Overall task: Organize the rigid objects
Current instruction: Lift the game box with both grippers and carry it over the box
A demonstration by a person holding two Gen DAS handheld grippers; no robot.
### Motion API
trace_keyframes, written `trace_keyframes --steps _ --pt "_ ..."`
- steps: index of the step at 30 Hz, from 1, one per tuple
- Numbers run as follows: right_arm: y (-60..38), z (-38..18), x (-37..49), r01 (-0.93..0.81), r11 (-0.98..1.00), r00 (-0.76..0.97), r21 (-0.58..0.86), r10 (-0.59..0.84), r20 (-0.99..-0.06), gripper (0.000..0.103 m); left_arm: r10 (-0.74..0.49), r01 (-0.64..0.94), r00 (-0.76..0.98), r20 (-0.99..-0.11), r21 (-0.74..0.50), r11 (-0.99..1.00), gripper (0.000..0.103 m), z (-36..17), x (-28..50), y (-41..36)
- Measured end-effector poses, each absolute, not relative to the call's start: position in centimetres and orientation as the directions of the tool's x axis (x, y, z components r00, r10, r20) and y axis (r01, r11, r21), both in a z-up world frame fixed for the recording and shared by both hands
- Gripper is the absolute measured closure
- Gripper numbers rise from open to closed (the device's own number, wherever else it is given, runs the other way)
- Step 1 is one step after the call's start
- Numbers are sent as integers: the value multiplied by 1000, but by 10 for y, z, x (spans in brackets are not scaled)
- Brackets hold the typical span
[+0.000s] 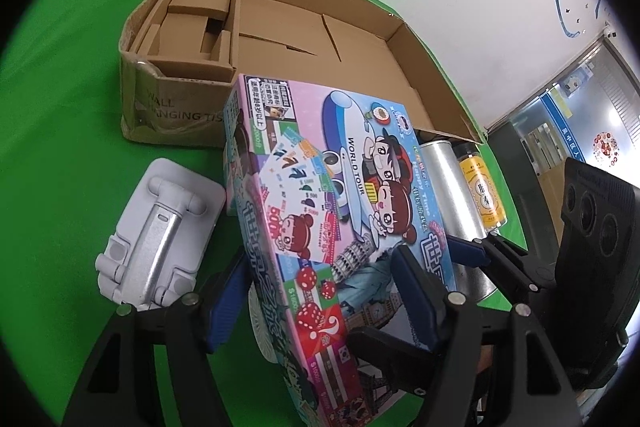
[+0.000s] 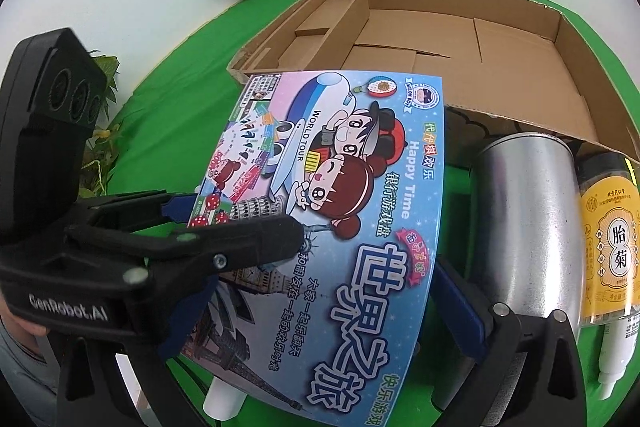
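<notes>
Left claw point(image 1: 320, 291): gripping board game box point(image 1: 332, 195), tilted above green bench point(image 1: 72, 131) | Right claw point(image 2: 320, 291): clamping same box | Cardboard box point(image 1: 192, 107): sitting behind.

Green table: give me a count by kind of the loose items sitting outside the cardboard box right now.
Board game box: 1
Silver can: 1
Yellow-label jar: 1
White tube: 1
White phone stand: 1
Total: 5
Something white under the game box is too hidden to identify, so not counted.
</notes>
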State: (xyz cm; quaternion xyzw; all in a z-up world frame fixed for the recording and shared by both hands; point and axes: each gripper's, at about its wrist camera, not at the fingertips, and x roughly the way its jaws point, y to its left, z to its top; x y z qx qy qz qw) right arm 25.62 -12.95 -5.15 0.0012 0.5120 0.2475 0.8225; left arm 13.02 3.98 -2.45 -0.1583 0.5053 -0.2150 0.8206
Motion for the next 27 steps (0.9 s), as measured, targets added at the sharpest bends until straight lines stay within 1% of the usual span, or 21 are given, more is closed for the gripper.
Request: trace_keyframes --steps 6,12,16,27 --pt "-130 -52 253 -406 876 363 260 415 -834 0 -478 207 443 -759 -432 878 33 -17 118 30" --pt "-136 -47 238 -384 877 395 287 437 -808 2 -404 243 519 -753 -323 915 33 2 100 13" --pt "-140 -31 225 -377 887 464 265 429 -775 8 -380 260 582 -719 -278 925 33 24 89 7" --pt "-166 53 210 -369 913 681 175 394 -617 9 -401 345 704 -586 -211 915 33 99 95 -15"
